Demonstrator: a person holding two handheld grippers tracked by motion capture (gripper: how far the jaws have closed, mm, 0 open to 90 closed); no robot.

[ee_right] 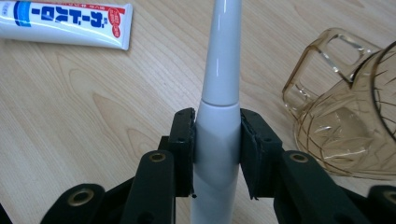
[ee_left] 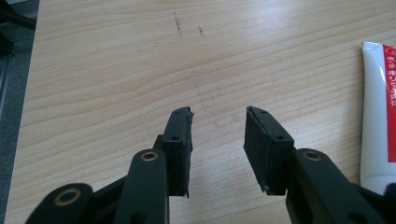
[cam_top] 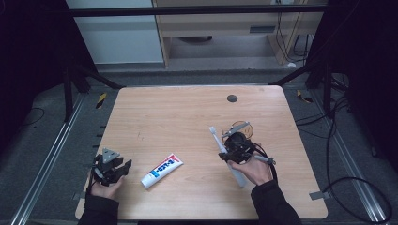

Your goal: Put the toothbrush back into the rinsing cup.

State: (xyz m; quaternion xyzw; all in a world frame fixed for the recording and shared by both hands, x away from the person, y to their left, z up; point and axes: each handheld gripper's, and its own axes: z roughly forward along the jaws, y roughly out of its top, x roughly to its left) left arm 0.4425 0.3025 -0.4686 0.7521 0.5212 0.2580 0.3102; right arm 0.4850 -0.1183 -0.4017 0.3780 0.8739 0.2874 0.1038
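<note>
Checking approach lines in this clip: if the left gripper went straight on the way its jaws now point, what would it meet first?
Probably nothing but bare table. The left gripper stands open and empty, and the toothpaste tube lies off to the side of that line, not in it. Depth is hard to judge here.

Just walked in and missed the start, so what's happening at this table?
A person works with a claw in each hand. The right claw is clamped on a white electric toothbrush, beside an amber glass mug. The left claw is open over bare wood, holding nothing. A toothpaste tube lies flat between the hands.
</note>
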